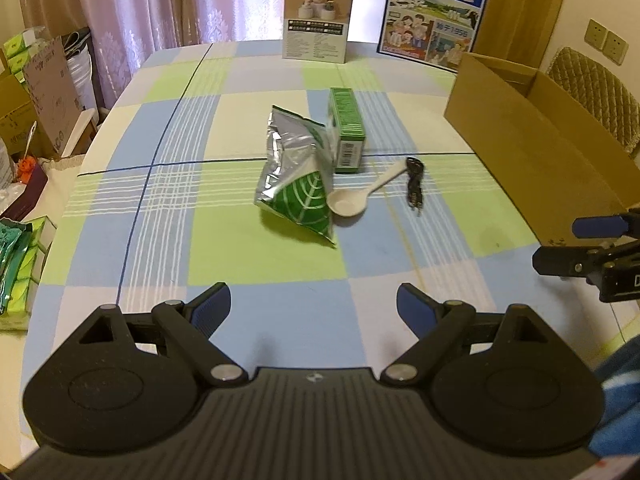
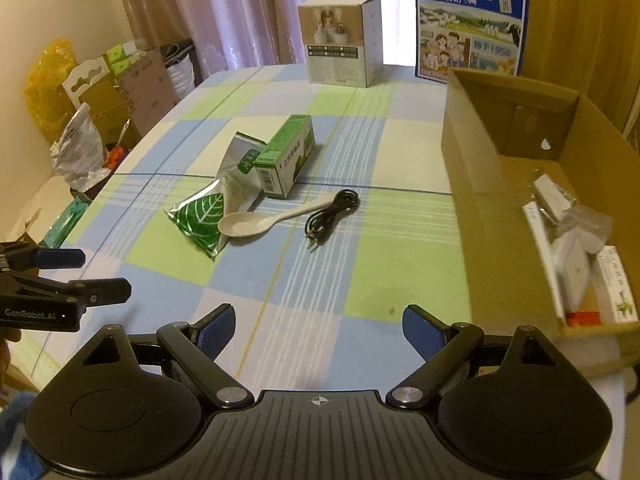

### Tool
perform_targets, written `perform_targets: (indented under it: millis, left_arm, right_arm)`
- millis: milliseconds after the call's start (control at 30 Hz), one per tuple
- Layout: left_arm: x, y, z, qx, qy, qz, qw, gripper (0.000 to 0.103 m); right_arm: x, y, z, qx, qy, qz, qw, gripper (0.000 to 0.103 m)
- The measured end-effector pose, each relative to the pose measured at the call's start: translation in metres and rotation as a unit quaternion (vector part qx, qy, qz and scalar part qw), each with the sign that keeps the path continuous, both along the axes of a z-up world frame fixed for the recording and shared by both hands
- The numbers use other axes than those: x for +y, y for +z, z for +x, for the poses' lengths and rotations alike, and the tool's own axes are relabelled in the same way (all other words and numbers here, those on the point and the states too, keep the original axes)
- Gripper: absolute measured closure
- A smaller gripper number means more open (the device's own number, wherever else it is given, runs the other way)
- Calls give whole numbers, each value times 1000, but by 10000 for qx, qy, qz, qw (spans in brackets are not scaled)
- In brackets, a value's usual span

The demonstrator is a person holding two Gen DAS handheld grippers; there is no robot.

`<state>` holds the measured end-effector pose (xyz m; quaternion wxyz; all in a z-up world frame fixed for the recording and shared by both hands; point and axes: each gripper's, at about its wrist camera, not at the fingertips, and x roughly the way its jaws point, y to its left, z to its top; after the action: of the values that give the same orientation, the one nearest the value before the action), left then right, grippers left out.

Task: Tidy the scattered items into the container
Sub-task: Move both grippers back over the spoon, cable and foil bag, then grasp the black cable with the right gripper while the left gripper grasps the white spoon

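Observation:
Mid-table lie a silver-and-green foil pouch (image 1: 298, 178) (image 2: 208, 212), a green carton (image 1: 347, 130) (image 2: 286, 156) leaning against it, a cream spoon (image 1: 360, 196) (image 2: 264, 220) and a coiled black cable (image 1: 414, 184) (image 2: 332, 210). The open cardboard box (image 1: 532, 136) (image 2: 492, 184) stands at the right and holds several white packets (image 2: 576, 260). My left gripper (image 1: 314, 308) (image 2: 86, 276) hovers open over the near cloth, well short of the items. My right gripper (image 2: 318, 330) (image 1: 560, 244) is open too, beside the box's near corner. Nothing sits between either pair of fingers.
A checked cloth (image 1: 248, 248) (image 2: 360, 264) covers the table. At the far edge stand a white product box (image 1: 318, 20) (image 2: 340, 44) and a blue milk carton case (image 1: 434, 12) (image 2: 470, 20). Boxes and bags crowd the floor at the left (image 1: 36, 120) (image 2: 92, 120). A quilted chair (image 1: 596, 96) is behind the cardboard box.

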<state>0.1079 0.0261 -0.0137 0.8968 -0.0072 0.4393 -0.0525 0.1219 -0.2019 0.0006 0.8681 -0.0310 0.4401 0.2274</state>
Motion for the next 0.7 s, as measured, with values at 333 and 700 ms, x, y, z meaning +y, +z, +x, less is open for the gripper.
perform_targets:
  millis: [333,700]
  left_arm:
    - [8,-15,40,3,-221,234,9995,16]
    - [-14,-27,75,-237,-924,493,9942,30]
  right_arm:
    - [15,-32,46,188,-296,162,9993,16]
    - [27,-61,101,263,-552,434,9972,44]
